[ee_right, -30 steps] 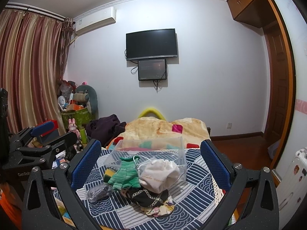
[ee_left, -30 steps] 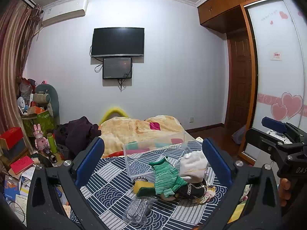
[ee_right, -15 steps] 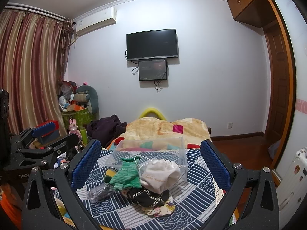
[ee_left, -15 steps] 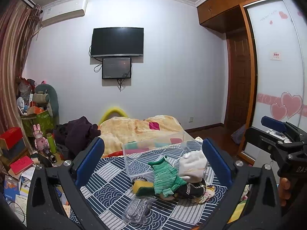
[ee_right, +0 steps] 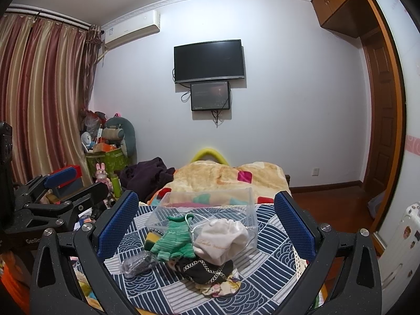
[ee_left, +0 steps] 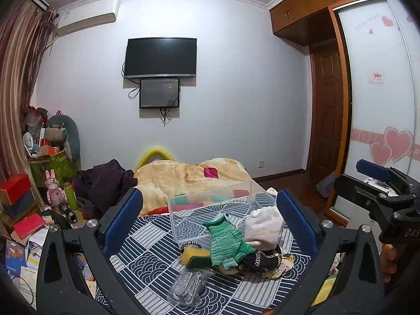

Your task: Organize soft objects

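Both hand-held grippers hang above the worktop (ee_left: 147,241) with its blue patterned cloth, each spread wide and holding nothing: the left hand-held gripper (ee_left: 208,216) and the right hand-held gripper (ee_right: 207,215) frame the same small heap. In that heap a green knitted glove (ee_left: 227,241) lies against a white drawstring pouch (ee_left: 263,227), over a black piece with a chain (ee_left: 262,258) and a yellow sponge (ee_left: 193,256). Just behind them stands a clear plastic box (ee_left: 189,210); a clear bag (ee_left: 187,287) lies nearer the camera.
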`<action>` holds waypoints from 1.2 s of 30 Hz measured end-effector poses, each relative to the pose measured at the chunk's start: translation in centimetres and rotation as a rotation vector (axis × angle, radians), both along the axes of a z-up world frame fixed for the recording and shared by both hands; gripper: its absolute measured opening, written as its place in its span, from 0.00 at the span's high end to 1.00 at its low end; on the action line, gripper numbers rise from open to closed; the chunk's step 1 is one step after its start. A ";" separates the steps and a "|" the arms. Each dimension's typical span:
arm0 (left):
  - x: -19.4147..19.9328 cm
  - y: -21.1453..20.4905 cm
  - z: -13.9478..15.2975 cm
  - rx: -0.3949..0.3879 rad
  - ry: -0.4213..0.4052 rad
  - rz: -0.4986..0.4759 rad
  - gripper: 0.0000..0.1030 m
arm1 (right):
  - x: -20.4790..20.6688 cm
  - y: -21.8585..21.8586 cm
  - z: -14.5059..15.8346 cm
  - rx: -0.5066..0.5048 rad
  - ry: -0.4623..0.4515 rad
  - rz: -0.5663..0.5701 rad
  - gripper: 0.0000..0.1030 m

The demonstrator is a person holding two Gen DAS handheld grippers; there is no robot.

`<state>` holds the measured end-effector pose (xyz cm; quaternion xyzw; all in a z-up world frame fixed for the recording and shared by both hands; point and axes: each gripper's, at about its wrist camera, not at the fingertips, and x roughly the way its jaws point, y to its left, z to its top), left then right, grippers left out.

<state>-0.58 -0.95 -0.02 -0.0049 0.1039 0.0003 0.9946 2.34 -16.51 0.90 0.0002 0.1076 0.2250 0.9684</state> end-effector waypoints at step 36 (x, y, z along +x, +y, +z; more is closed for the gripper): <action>12.8 0.2 -11.4 -0.103 0.430 -0.154 0.35 | 11.3 0.5 -11.7 -0.016 0.447 0.061 0.27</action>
